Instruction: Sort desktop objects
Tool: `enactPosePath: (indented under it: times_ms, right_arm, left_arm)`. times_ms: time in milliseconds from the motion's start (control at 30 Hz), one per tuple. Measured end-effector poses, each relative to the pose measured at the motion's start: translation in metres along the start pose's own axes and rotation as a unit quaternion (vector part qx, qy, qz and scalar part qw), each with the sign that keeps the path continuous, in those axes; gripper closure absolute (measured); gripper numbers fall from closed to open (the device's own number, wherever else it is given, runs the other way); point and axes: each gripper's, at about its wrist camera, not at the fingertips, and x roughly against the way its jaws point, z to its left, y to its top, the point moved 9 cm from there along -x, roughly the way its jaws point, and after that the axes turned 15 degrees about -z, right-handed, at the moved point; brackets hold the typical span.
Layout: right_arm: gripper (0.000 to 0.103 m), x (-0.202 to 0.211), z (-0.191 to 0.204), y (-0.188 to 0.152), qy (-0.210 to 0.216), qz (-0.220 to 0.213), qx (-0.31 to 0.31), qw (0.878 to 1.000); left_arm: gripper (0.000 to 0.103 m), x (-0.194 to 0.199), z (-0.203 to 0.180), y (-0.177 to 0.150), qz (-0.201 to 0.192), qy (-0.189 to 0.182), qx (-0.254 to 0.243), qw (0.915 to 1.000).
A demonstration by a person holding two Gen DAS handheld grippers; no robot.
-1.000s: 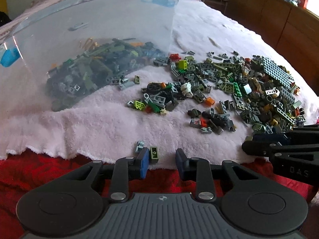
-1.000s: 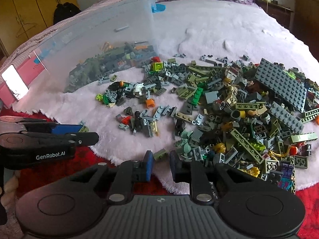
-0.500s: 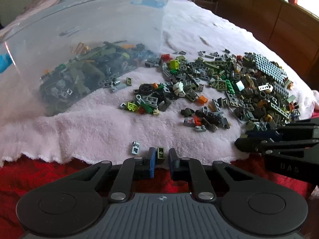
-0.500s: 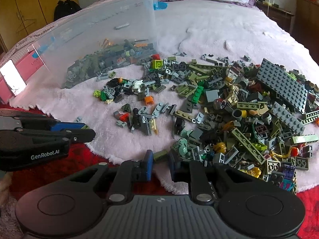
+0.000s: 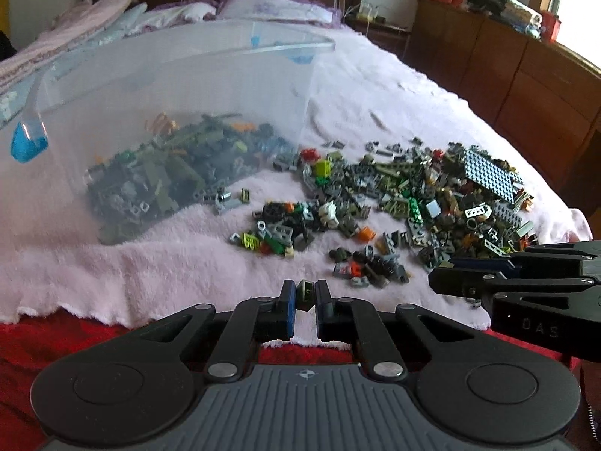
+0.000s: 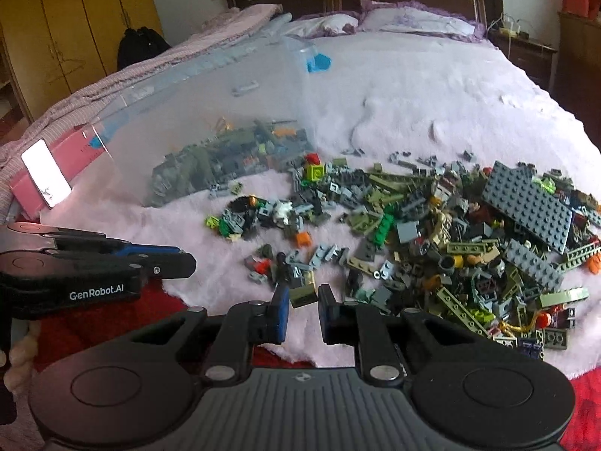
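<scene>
- Bricks (image 6: 443, 225) lie in a loose heap on the pink blanket (image 6: 394, 86) spread over the bed, thickest on the right side, with small clusters scattered toward the bin
- A grey studded plate (image 6: 526, 206) rests tilted on the far right of the heap; in the left view it shows at (image 5: 488, 176)
- A clear bin (image 5: 157, 105) lies on its side on the blanket, left of the heap, its open mouth facing the bricks; a mass of dark and olive pieces (image 5: 169, 173) sits inside it
- The left hand-held gripper (image 5: 305, 293) is closed narrow on a small olive brick (image 5: 305, 290), pinched between its blue-padded fingers just above the near edge of the blanket
- The right hand-held gripper (image 6: 303, 302) stands a little wider, with an olive piece (image 6: 302, 294) between its fingers; I cannot tell whether the pads press on it or merely flank it
- Each gripper shows in the other's view: the right one at (image 5: 447, 282), the left one at (image 6: 184, 263), side by side near the front edge of the blanket
- A red cover (image 5: 56, 338) lies under the blanket's near edge
</scene>
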Motion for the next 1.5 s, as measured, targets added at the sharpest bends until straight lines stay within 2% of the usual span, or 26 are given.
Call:
enactPosePath:
  times_ms: [367, 633, 833, 1200, 1500]
  right_arm:
    - [0.085, 0.004, 0.006, 0.021, 0.009, -0.011, 0.005, 1.0]
    - [0.085, -0.003, 0.024, 0.065, 0.034, -0.036, 0.015, 0.999]
    - [0.085, -0.016, 0.051, 0.11, 0.068, -0.068, 0.02, 0.995]
    - [0.085, -0.071, 0.085, 0.188, 0.097, -0.096, 0.059, 0.989]
    - [0.085, -0.126, 0.094, 0.2, 0.092, -0.074, 0.062, 0.991]
  left_arm:
    - [0.091, 0.019, 0.003, 0.031, -0.04, -0.001, 0.0, 0.9992]
    - [0.091, 0.035, 0.026, 0.08, -0.085, 0.026, 0.024, 0.9957]
    - [0.091, 0.032, 0.054, 0.123, -0.115, 0.055, 0.018, 0.9916]
    - [0.091, -0.006, 0.104, 0.155, -0.109, 0.081, 0.026, 0.9904]
    - [0.091, -0.032, 0.128, 0.147, -0.089, 0.087, 0.038, 0.9914]
